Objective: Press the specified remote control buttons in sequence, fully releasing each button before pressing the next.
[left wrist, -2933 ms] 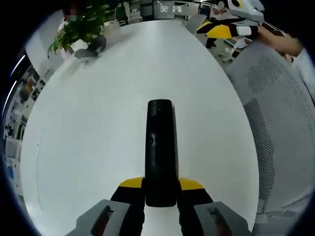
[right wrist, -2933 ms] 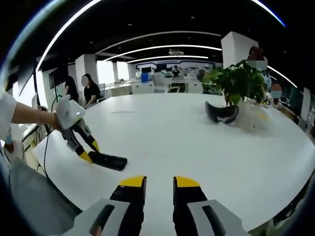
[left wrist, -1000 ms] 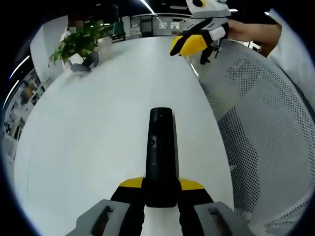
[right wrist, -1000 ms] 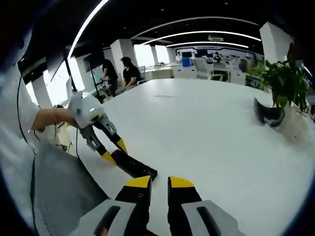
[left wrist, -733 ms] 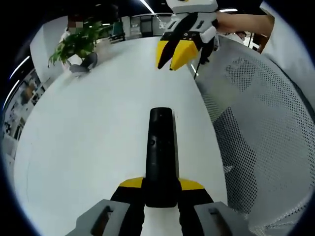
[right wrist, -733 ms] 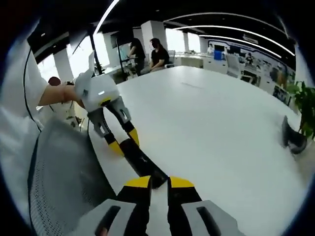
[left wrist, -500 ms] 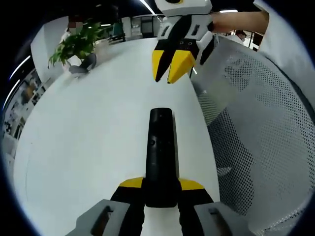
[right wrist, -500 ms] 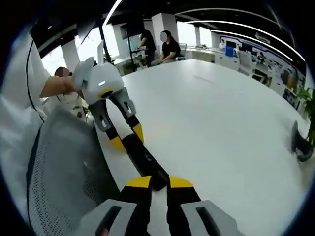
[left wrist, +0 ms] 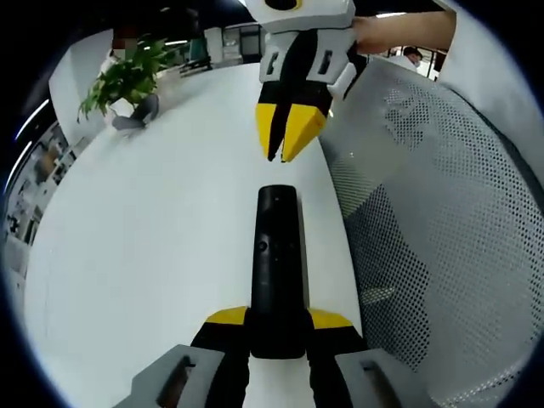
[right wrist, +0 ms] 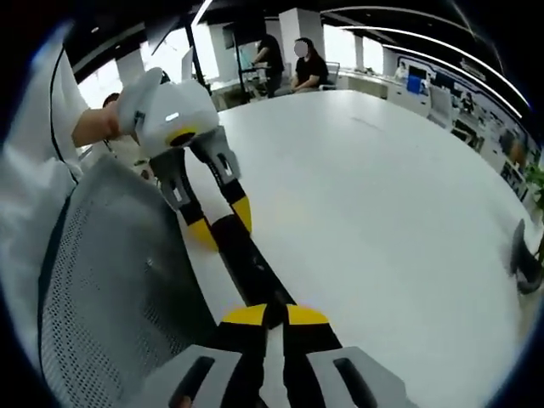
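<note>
Two grippers work one black remote control (left wrist: 278,255), which lies flat on the white table (left wrist: 153,229) near its edge, beside a grey mesh chair (left wrist: 425,212). The left gripper (left wrist: 278,327) clamps the near end of the remote between its yellow-tipped jaws, the remote's long axis running straight ahead from it. The right gripper (left wrist: 287,140) comes in from the far end in line with that axis, its jaws drawn together to a narrow wedge, tips pointing down at the remote's far end; in the left gripper view a small gap shows between tips and remote. In the right gripper view, the right gripper (right wrist: 265,316) has its tips closed almost together directly over the remote's far end, contact not determinable. Judgement: the right gripper is the pressing tool and must descend onto the button face. A potted plant (left wrist: 127,76) stands well apart across the table; its pot's contents beyond foliage are not discernible.
</note>
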Demonstrator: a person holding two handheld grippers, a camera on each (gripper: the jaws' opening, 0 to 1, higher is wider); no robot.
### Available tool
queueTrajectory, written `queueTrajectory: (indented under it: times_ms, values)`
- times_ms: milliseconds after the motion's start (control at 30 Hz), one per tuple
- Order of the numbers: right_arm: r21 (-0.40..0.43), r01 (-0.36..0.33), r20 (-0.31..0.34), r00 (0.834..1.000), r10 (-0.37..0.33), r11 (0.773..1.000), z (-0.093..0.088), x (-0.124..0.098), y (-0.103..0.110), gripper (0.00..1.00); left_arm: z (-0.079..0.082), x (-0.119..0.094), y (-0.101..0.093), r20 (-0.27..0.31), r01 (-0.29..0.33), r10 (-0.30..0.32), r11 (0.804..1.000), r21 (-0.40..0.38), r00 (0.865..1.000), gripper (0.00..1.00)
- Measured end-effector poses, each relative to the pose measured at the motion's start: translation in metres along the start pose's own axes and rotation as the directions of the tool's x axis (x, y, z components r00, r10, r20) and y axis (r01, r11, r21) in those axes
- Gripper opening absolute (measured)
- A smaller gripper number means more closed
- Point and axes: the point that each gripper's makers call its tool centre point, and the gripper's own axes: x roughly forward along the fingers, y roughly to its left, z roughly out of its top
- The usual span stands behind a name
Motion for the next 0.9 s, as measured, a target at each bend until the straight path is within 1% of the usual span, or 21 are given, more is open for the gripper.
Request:
queueTrajectory:
  times_ms: [100, 233, 333, 433, 600, 700, 733, 800, 900]
  values:
    - [-0.012, -0.008, -0.011, 1.000, 0.008, 1.000, 0.000, 0.004, 0.000, 0.03, 0.001, 0.000, 0.000, 0.001, -0.001, 0.001, 1.000, 0.003, 1.000, 0.24]
    - [-0.038, -0.023, -0.056, 0.998, 0.021, 0.999, -0.007, 0.009, 0.002, 0.02, 0.000, 0.000, 0.000, 0.006, 0.000, 0.000, 1.000, 0.001, 1.000, 0.24]
    - [-0.080, -0.031, -0.081, 0.996, 0.024, 0.996, -0.009, 0.011, 0.003, 0.01, 0.000, 0.000, 0.000, 0.025, 0.001, -0.001, 1.000, -0.003, 1.000, 0.24]
    - [-0.135, -0.037, -0.103, 0.994, 0.023, 0.990, -0.010, 0.011, 0.001, 0.00, 0.001, 0.001, 0.000, 0.031, 0.002, -0.001, 1.000, -0.002, 1.000, 0.24]
    - [-0.181, -0.053, -0.130, 0.991, 0.029, 0.982, -0.012, 0.013, 0.000, 0.00, 0.000, 0.002, 0.001, 0.039, 0.008, -0.008, 1.000, 0.003, 0.999, 0.25]
    - [-0.243, -0.077, -0.166, 0.985, 0.037, 0.967, -0.016, 0.014, 0.002, 0.00, 0.000, 0.002, 0.001, 0.043, 0.011, -0.011, 1.000, 0.006, 0.999, 0.25]
    - [-0.274, -0.081, -0.185, 0.982, 0.031, 0.958, -0.017, 0.015, 0.001, 0.00, 0.000, 0.002, 0.001, 0.044, 0.012, -0.012, 1.000, 0.008, 0.999, 0.25]
    - [-0.311, -0.099, -0.199, 0.979, 0.037, 0.945, -0.017, 0.017, 0.002, 0.00, 0.000, 0.002, 0.000, 0.041, 0.018, -0.018, 1.000, 0.018, 0.999, 0.25]
    - [-0.345, -0.107, -0.226, 0.974, 0.028, 0.933, -0.019, 0.021, 0.001, 0.00, 0.000, 0.003, 0.001, 0.035, 0.028, -0.029, 0.999, 0.030, 0.999, 0.25]
